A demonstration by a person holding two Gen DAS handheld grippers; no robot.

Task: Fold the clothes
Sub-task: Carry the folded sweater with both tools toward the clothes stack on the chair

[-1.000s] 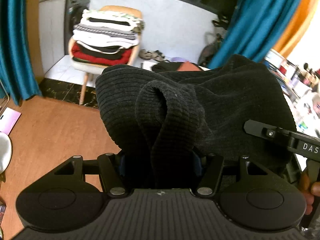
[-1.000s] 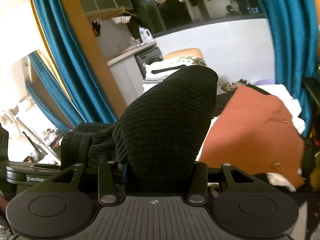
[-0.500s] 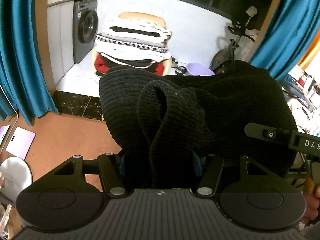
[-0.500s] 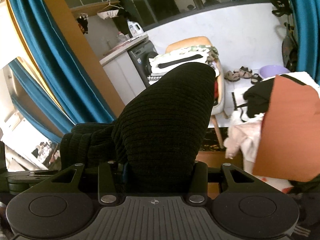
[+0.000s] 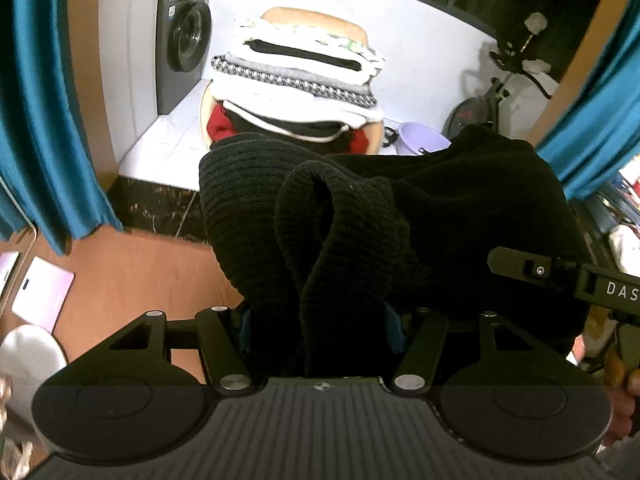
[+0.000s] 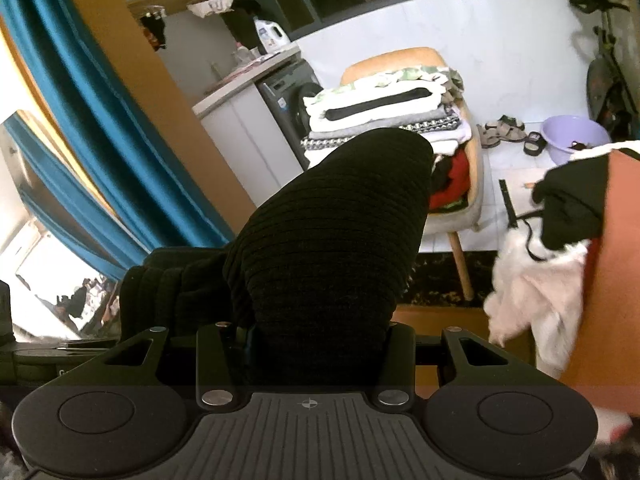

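The black ribbed sweater (image 5: 360,220) bunches up over the left claw (image 5: 318,328) so thickly that its fingertips and pads are buried, and the same cloth (image 6: 332,232) swallows the right claw (image 6: 316,332) in the other view, so where each one bites cannot be made out. The sweater also covers the lower layers of the folded stack (image 5: 296,76) and the seat of the chair (image 6: 472,184) beneath it. At the right edge the orange garment (image 6: 624,248) is cut off, and the hand (image 5: 630,396) holding the other tool shows only as a sliver.
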